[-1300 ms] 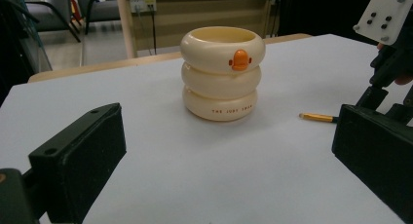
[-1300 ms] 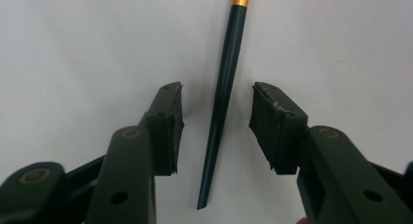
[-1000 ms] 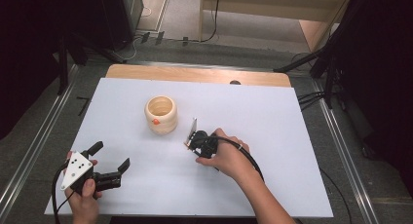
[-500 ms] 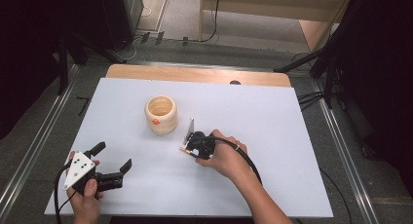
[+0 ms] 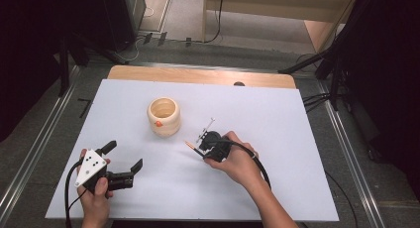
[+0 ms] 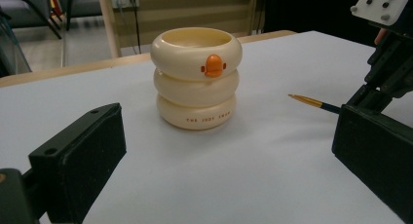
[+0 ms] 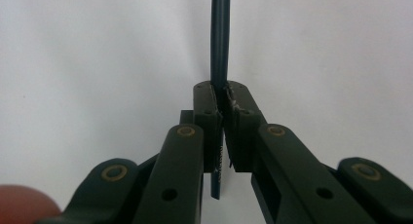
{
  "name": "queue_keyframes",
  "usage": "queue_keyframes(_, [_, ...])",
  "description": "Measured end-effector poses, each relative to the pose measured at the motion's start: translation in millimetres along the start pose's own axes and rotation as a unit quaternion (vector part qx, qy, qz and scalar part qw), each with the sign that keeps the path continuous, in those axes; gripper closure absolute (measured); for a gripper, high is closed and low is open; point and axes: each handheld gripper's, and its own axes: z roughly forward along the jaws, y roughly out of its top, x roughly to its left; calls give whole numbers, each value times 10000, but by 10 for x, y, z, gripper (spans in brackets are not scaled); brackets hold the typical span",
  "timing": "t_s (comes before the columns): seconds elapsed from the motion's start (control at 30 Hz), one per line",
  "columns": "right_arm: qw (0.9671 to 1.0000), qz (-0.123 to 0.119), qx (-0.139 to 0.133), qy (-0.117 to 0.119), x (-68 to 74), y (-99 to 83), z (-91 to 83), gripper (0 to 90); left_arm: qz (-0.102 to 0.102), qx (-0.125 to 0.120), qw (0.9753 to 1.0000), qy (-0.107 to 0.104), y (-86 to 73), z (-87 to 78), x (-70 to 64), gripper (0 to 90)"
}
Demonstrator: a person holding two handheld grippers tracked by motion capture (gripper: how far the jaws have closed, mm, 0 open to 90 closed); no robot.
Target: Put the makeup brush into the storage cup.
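A cream ringed cup (image 5: 163, 116) with an orange duck bill stands upright at the table's left-centre; it also sits ahead in the left gripper view (image 6: 197, 78). My right gripper (image 5: 203, 150) is shut on a dark blue pencil (image 5: 190, 145) right of the cup, and the pencil's gold tip points left, low over the table. In the right gripper view the jaws (image 7: 222, 95) clamp the pencil shaft (image 7: 220, 39). My left gripper (image 5: 125, 155) is open and holds nothing at the front left, facing the cup (image 6: 229, 151). The pencil tip (image 6: 311, 102) lies right of the cup there.
A white sheet (image 5: 297, 124) covers the table, with a strip of bare wood (image 5: 198, 75) along the far edge. Metal rails (image 5: 346, 139) and dark stands flank the table. The right gripper (image 6: 389, 73) stands at the right of the left gripper view.
The right hand has turned and shifted slightly right, and the pencil tip now shows pointing left. The left gripper has edged a little forward. The cup has not moved.
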Motion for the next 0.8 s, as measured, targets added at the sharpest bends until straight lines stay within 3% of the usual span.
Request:
queue_keyframes(0.17, [9985, 189, -517, 25, -44, -101, -58, 858, 83, 16, 10000, -53, 61, 104, -21, 0])
queue_keyframes(0.3, [9970, 210, -747, -76, -57, -168, -87, 858, 82, 19, 9999, -116, 106, 196, -35, 0])
queue_keyframes(0.53, [9909, 454, -1264, -45, -70, -283, -142, 858, 41, -42, 9998, -207, 193, 322, -34, 0])
queue_keyframes(0.8, [9837, 538, -1717, 2, -51, -384, -139, 858, 57, -86, 9995, -311, 302, 472, -68, 0])
